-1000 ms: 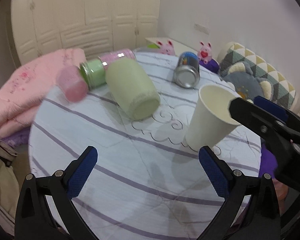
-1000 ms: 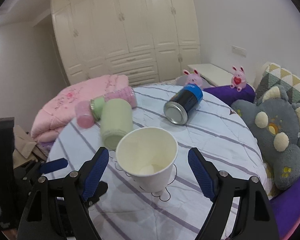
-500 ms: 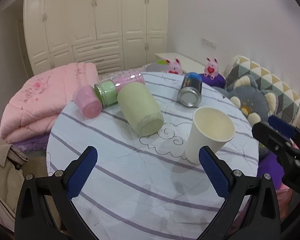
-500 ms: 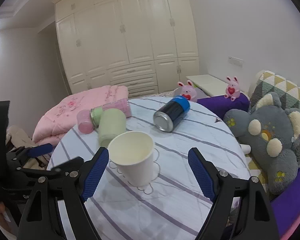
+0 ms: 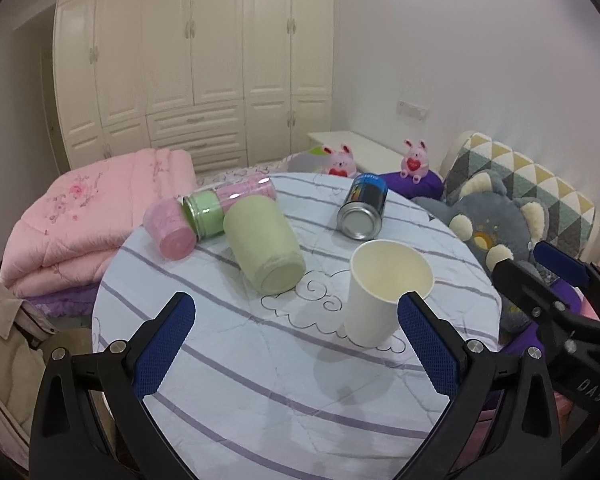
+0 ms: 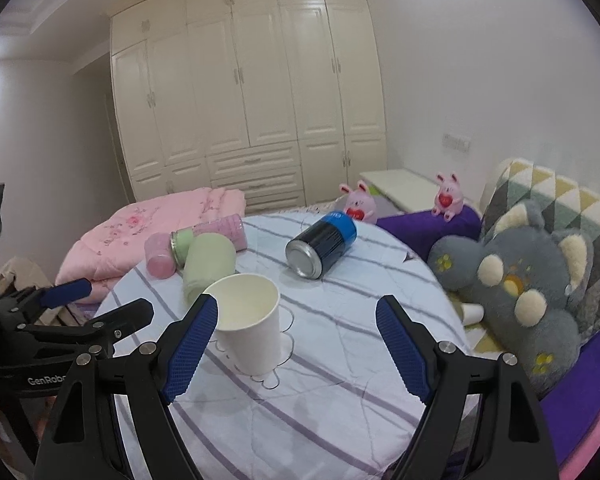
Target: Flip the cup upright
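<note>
White paper cup [image 5: 384, 286] stands upright on our striped table [image 5: 260, 364]. Left gripper [image 5: 296, 342] and right gripper [image 6: 296, 344]: both spread wide, holding nothing, touching nothing.

Item count on the round table [image 5: 260, 380]: one white paper cup [image 5: 384, 292], upright; one green jar [image 5: 266, 250], one pink cup [image 5: 168, 228], one green-lidded pink container [image 5: 224, 202] and one blue can [image 5: 362, 210], all lying down; beyond the table: two pink rabbit toys [image 6: 358, 204]; one grey plush [image 6: 528, 268]; one folded pink quilt [image 5: 84, 216]; two grippers, left gripper [image 5: 296, 340] and right gripper [image 6: 296, 344], both with jaws apart.
</note>
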### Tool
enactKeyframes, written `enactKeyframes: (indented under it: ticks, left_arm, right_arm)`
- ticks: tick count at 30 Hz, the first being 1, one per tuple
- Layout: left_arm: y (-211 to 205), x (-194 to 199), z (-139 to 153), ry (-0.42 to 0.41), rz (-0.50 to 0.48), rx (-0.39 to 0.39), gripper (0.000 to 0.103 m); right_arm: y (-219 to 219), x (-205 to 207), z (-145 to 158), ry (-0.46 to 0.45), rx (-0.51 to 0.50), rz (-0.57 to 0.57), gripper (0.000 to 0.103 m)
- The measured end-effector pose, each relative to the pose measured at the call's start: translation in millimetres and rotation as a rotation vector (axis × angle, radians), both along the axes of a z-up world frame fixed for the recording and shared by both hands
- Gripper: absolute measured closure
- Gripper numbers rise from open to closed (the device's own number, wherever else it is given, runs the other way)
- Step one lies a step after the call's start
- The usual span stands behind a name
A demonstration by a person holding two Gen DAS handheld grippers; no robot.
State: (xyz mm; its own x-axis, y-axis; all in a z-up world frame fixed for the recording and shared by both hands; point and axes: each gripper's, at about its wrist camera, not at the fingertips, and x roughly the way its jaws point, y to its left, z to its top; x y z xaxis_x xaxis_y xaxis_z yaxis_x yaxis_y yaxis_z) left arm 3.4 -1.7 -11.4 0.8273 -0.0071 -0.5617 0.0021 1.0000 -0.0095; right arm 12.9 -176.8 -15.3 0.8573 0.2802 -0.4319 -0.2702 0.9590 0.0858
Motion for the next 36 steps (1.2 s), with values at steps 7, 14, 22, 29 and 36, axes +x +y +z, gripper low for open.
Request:
enactKeyframes:
  ticks: [7, 14, 22, 29, 36]
  left_arm:
    - [-1.7, -0.4, 0.7, -0.016, 0.001, -0.004, 0.001]
    - [-1.3, -3.5, 4.0, -0.05, 0.008, -0.014, 0.0]
    - [-0.7, -4.2, 4.3, -0.062, 0.009, -0.026, 0.0]
    - [-1.3, -7.2, 5.1, -0.073, -0.005, -0.035, 0.0]
    - [-2.7, -8.3, 6.6, -0.077, -0.012, -0.034, 0.0]
  right_arm:
    - [6.5, -5.4, 3.4, -0.046, -0.051, -0.012, 0.02]
    - [0.4, -7.3, 6.6, -0.068, -0.023, -0.037, 0.02]
    - [-0.6, -6.3, 6.5, -0.073, -0.026, -0.058, 0.02]
    - [3.2, -9.1, 7.1, -0.093, -0.055, -0.067, 0.02]
    - [1.2, -9.5, 8.6, -0.099, -0.051, -0.073, 0.02]
